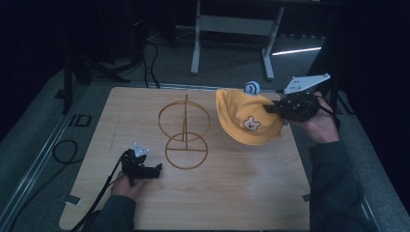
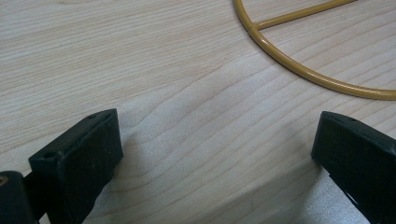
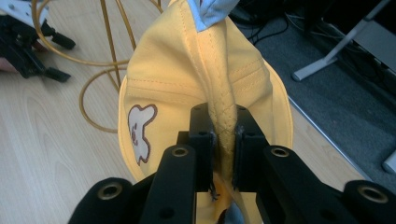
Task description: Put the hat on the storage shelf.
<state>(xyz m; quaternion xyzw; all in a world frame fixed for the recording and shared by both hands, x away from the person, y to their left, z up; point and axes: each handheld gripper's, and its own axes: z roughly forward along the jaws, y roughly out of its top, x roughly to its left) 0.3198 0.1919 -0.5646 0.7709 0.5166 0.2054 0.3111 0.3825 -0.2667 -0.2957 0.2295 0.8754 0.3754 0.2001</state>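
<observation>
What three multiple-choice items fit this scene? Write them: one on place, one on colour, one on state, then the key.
1. Where is the wire stand?
A. mid-table
B. on the floor
C. on the hat

2. What colour is the hat?
A. blue
B. yellow
C. red

3. How is the left gripper?
A. shut on the hat
B. shut on the stand
C. open

Key: 1 A, it stands between both hands; 2 B, yellow cloth with a bear patch, pinched by the right gripper; 3 C, jaws wide apart over bare wood.
</observation>
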